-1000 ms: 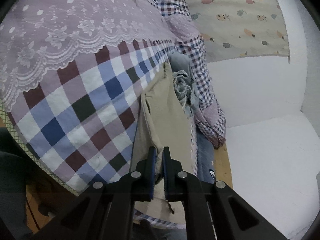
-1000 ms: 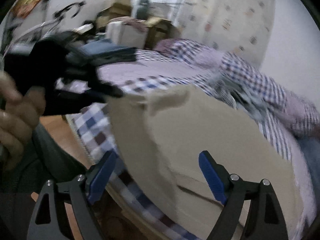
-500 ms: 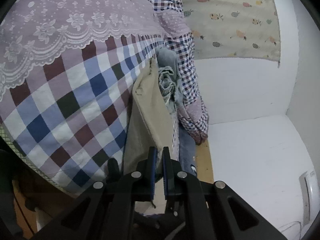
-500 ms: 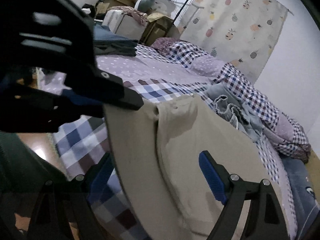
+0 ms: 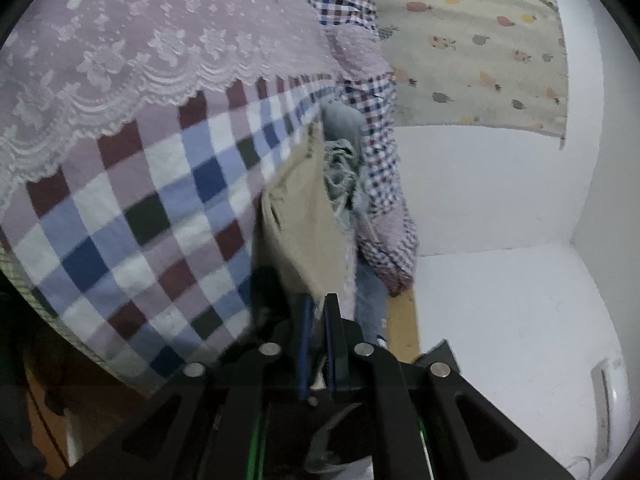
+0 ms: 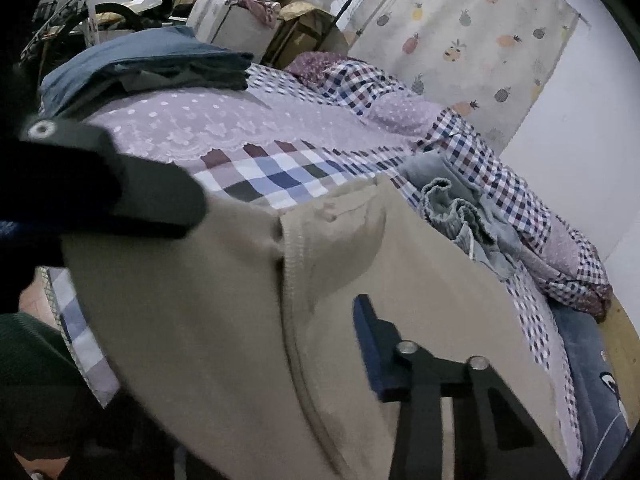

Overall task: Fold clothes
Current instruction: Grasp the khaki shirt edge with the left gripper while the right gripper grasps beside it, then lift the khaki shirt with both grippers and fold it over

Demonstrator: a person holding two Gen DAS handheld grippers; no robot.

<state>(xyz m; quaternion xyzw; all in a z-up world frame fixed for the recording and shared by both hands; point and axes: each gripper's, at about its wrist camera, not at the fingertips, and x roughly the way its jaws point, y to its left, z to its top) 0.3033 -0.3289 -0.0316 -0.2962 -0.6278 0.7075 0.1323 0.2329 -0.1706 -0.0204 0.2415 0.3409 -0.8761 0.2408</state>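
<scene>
A beige garment (image 6: pixel 200 312) hangs stretched in front of the right wrist camera, its far part lying on the bed. My left gripper (image 5: pixel 316 310) is shut on the beige garment's (image 5: pixel 300 220) near edge. In the right wrist view that left gripper (image 6: pixel 132 196) is the black shape pinching the cloth's upper left corner. My right gripper (image 6: pixel 308 312) straddles the cloth's lower part. Only its right finger (image 6: pixel 370 344) shows, still well off centre; the cloth hides the left one.
The bed's checked and lilac lace cover (image 5: pixel 152 216) runs off to the left. Crumpled grey-blue clothes (image 6: pixel 460 216) lie beyond the beige garment. A folded blue stack (image 6: pixel 140 64) sits at the bed's far left. Boxes (image 6: pixel 304 20) and a fruit-print curtain (image 6: pixel 480 32) stand behind.
The beige cloth has swung across the right gripper and now covers its left finger. The right finger has come inward. The left gripper stays shut on the cloth.
</scene>
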